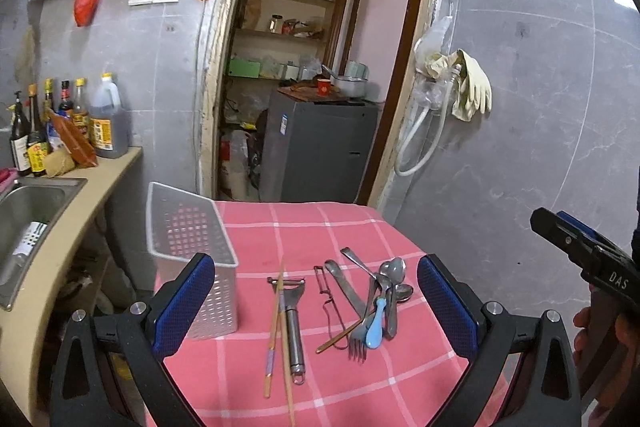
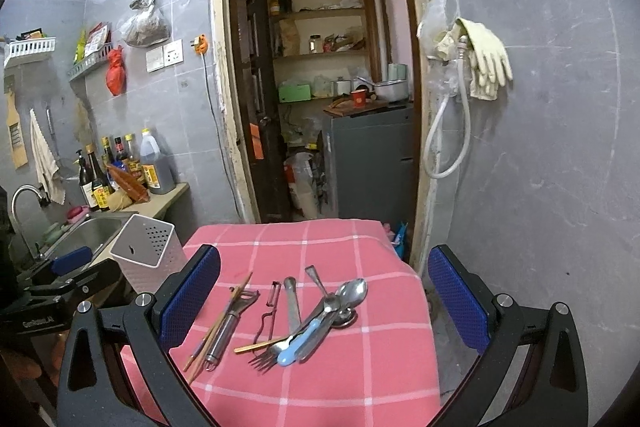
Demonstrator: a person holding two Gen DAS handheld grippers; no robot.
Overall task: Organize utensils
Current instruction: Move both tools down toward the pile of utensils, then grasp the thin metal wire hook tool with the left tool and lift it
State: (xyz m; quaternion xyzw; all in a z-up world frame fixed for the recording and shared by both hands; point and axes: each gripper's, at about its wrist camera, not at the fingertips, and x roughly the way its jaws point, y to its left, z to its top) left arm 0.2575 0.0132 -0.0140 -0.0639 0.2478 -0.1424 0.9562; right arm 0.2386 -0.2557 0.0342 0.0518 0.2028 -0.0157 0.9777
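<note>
A white perforated utensil holder (image 1: pixel 192 259) (image 2: pixel 144 255) stands at the left edge of a small table with a pink checked cloth (image 1: pixel 360 379) (image 2: pixel 360 367). Loose on the cloth lie a pair of chopsticks (image 1: pixel 276 327) (image 2: pixel 218 319), a steel peeler (image 1: pixel 292 327) (image 2: pixel 230 327), a thin wire peeler (image 1: pixel 326 303) (image 2: pixel 268 315), and a pile of spoons (image 1: pixel 394 277) (image 2: pixel 348 297), a fork (image 1: pixel 360 337) (image 2: pixel 266 355) and a blue-handled utensil (image 1: pixel 376 325) (image 2: pixel 298 345). My left gripper (image 1: pixel 316 307) hovers open above the utensils. My right gripper (image 2: pixel 324 307) is open too, over the pile.
A steel sink (image 1: pixel 28 211) (image 2: pixel 92 231) and a counter with sauce bottles (image 1: pixel 72 119) (image 2: pixel 120 167) lie to the left. Behind the table is an open doorway with a grey cabinet (image 1: pixel 320 147) (image 2: pixel 372 163). Rubber gloves (image 1: pixel 472 83) (image 2: pixel 484 63) hang on the right wall.
</note>
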